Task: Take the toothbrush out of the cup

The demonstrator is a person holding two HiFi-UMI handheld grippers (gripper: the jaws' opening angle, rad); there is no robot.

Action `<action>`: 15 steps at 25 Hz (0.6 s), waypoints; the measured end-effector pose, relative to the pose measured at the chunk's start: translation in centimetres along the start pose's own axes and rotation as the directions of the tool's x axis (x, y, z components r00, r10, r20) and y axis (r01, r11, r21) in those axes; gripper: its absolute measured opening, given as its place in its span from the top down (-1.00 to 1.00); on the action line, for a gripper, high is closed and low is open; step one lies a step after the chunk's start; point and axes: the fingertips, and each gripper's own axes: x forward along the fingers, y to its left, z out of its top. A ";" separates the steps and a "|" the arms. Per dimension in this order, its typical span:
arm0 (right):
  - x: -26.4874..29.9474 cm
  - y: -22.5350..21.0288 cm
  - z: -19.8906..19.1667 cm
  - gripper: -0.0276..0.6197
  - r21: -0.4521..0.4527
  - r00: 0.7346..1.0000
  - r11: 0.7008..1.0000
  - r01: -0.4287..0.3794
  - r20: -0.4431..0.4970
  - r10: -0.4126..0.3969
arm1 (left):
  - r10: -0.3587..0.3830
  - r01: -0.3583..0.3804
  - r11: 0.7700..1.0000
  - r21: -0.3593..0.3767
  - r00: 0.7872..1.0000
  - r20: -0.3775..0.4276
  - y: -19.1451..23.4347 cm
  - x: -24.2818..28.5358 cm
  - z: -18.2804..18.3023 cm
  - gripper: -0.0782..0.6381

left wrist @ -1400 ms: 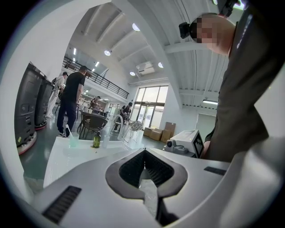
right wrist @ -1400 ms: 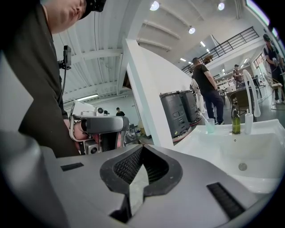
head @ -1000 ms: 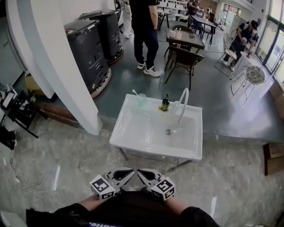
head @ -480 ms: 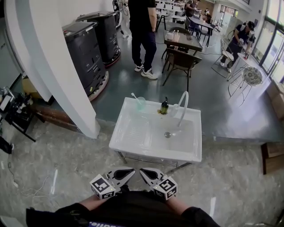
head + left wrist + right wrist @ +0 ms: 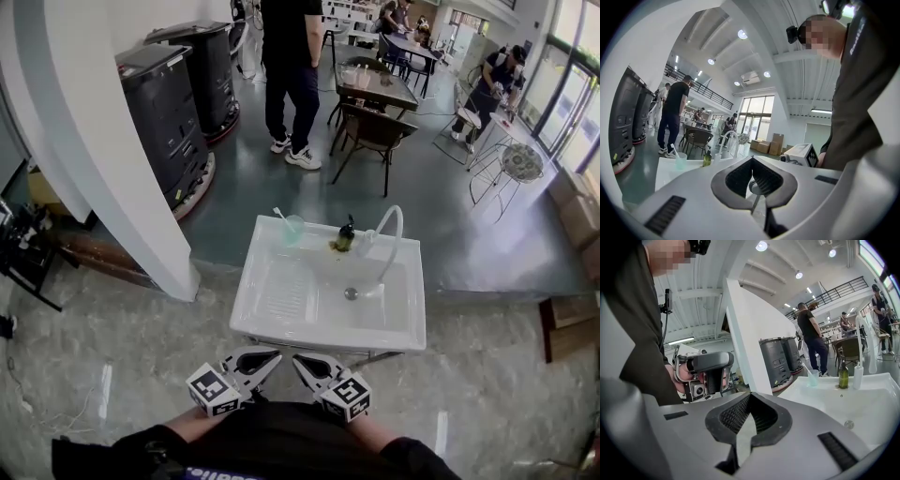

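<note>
Currently both grippers are being held low and close to the person's body, well apart from the sink. The left gripper (image 5: 272,355) is pointing forward and slightly inward, its jaws pressed together at the tips and gripping nothing. Just beside it the right gripper (image 5: 296,359) is mirroring that pose, its jaws likewise closed on nothing. Off to the left a white pillar (image 5: 103,141) is rising from the marbled floor (image 5: 122,328), with black machines (image 5: 169,103) standing behind it. Ahead, the white sink (image 5: 281,309) is resting on thin legs, and its near rim and basin are lying between the grippers and the cup (image 5: 294,229). That pale green cup is sitting upright at the far left corner, with the toothbrush (image 5: 279,215) leaning out of it to the left. Farther right along the back rim a dark green bottle (image 5: 345,236) is standing, and a white curved tap (image 5: 390,232) is arching over the basin. Beyond, a person in dark clothes (image 5: 291,56) is standing near tables and chairs (image 5: 375,112).
</note>
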 end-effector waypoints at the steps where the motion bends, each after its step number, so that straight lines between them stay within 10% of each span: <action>1: 0.7 -0.1 0.2 0.88 0.000 1.000 1.000 0.004 -0.001 -0.004 | -0.003 0.003 1.000 0.000 1.000 0.000 0.7 -0.1 0.2 0.75; 15: 9.0 -2.1 3.0 0.88 0.025 0.996 0.996 0.084 -0.013 -0.084 | -0.060 0.060 0.998 -0.009 0.998 -0.013 10.3 -2.0 1.5 0.75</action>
